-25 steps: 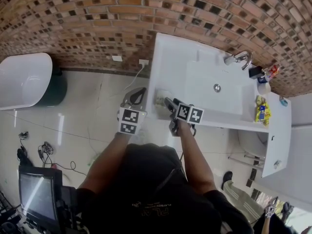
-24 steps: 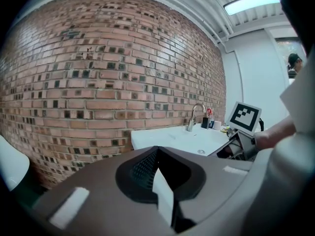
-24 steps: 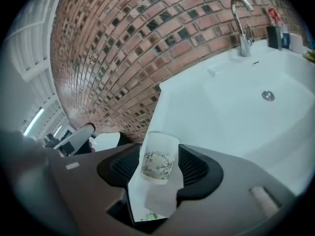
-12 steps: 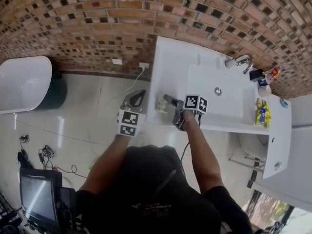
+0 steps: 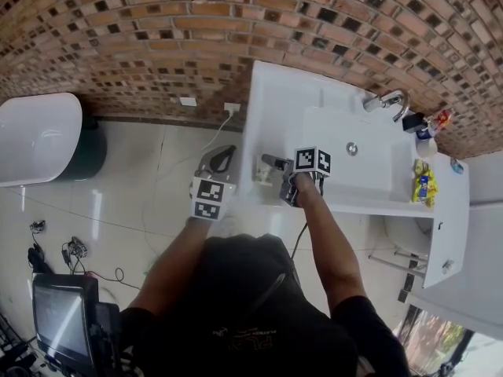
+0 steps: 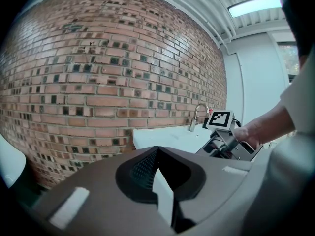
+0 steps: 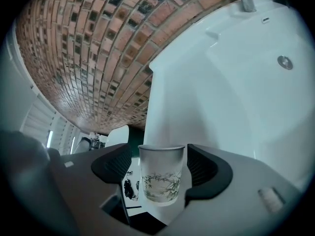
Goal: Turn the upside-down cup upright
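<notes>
A curved chrome tap [image 5: 379, 96] stands at the glossy white desk's [image 5: 275, 108] far edge, a yellow plastic packet [image 5: 423, 179] lies at its right end, and a red-brick wall [image 5: 157, 38] rises behind it.

Nothing can be read anywhere; the yellow packet [image 5: 423, 181] at the bench's [image 5: 275, 100] right edge bears print too small to make out.

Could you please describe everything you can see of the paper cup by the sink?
The cup looks like a small paper one, pale grey-white with a green bamboo-leaf print and a rolled rim. It tapers, and its wider rim end is uppermost, so it looks upright. It stands on the white counter near its edge. It sits between the jaws of the right gripper, which have just been opening; neither pad seems to press it.
</notes>
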Demonstrator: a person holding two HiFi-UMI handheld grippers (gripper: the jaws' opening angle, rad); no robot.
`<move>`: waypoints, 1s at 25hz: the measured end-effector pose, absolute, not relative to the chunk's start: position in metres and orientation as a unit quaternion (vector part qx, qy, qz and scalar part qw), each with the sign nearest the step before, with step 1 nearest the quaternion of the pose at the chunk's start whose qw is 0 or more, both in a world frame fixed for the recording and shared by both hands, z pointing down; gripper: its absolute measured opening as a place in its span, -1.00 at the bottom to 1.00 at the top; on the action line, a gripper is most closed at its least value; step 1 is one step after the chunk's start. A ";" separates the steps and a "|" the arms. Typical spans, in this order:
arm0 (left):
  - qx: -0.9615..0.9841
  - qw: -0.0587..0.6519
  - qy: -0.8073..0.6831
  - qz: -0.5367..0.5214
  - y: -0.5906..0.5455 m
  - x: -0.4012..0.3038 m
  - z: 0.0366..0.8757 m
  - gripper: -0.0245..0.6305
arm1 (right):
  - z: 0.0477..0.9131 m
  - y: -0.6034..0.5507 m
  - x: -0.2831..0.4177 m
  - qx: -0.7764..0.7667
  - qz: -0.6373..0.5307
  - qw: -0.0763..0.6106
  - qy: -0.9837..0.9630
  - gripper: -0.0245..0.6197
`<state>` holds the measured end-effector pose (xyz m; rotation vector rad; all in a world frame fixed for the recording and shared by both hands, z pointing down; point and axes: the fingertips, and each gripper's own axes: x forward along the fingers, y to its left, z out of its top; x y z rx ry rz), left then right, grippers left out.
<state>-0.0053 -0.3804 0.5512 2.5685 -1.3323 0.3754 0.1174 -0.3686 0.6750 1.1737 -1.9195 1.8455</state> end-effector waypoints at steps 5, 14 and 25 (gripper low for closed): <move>0.875 0.115 -0.454 0.125 -0.383 -0.006 0.551 -0.93 | 0.681 -0.369 0.114 0.389 0.635 0.136 -0.653 0.21; 0.870 0.124 -0.461 0.124 -0.385 -0.016 0.556 -0.93 | 0.684 -0.372 0.112 0.385 0.650 0.126 -0.643 0.08; 0.871 0.120 -0.459 0.123 -0.383 -0.014 0.554 -0.93 | 0.653 -0.382 0.131 0.442 0.561 0.075 -0.696 0.06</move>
